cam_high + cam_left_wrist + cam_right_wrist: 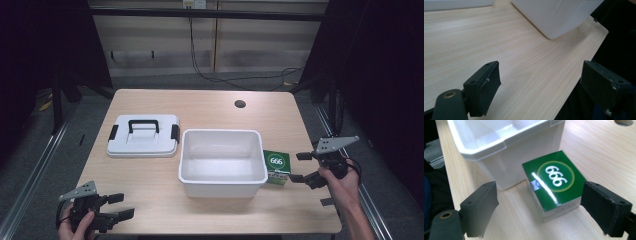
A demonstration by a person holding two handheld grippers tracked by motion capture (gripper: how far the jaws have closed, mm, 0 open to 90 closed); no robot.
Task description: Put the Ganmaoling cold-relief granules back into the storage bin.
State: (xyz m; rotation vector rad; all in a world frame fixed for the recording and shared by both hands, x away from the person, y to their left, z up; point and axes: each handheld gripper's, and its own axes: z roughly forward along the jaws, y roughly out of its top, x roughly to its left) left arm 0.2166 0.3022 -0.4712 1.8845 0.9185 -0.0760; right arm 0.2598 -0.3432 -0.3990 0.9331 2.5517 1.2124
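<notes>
Green glossy "666" box (pixel 554 186) sits on pale wood surface (pixel 150 175), touching open white plastic tub (pixel 222 162). Right gripper (pixel 301 167) wide, lined up beside box, likely for grasp. Left gripper (pixel 120 206) wide, idle at near edge.

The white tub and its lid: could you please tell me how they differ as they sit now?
The white tub is deep and open-topped, while the lid lies flat and shallow. The lid carries a black handle and black side clips; the tub shows none. The tub sits mid-table beside a green box; the lid lies apart, to its left. Both are white plastic.
</notes>
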